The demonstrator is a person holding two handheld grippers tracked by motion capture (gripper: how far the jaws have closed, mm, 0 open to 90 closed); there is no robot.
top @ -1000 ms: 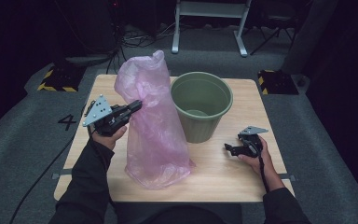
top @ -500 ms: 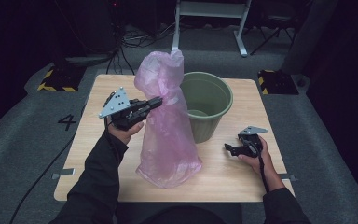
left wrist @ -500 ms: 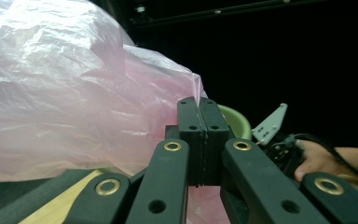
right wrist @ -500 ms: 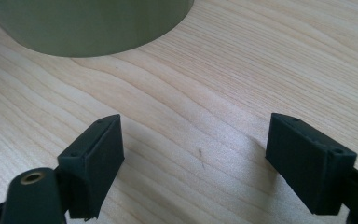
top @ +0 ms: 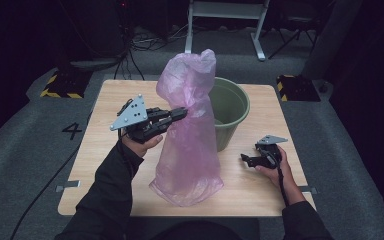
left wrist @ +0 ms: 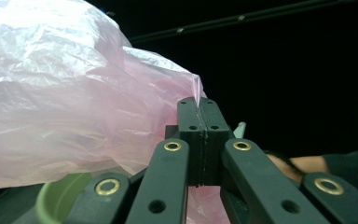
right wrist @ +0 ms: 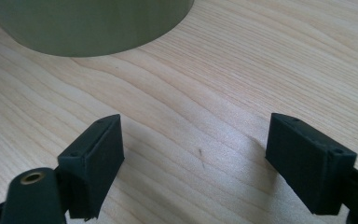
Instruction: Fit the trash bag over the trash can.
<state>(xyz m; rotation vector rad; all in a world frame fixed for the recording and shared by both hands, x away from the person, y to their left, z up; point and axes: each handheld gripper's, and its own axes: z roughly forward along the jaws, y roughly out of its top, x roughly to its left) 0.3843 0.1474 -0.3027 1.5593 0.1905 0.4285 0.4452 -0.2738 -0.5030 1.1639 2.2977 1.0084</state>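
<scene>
Green bucket (top: 230, 117) — right behind pink bag (top: 190, 135)

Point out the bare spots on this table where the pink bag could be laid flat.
Widest bare wood: the table's left side, between its edge and the left claw. A narrower strip runs behind the green bucket. Crowded: the middle, where the pink bag stands against the bucket, and front right, by the right claw.

Black sleeves; each black gripper (top: 182, 114) carries a grey three-cornered plate, brass rivets and a trailing cable
</scene>
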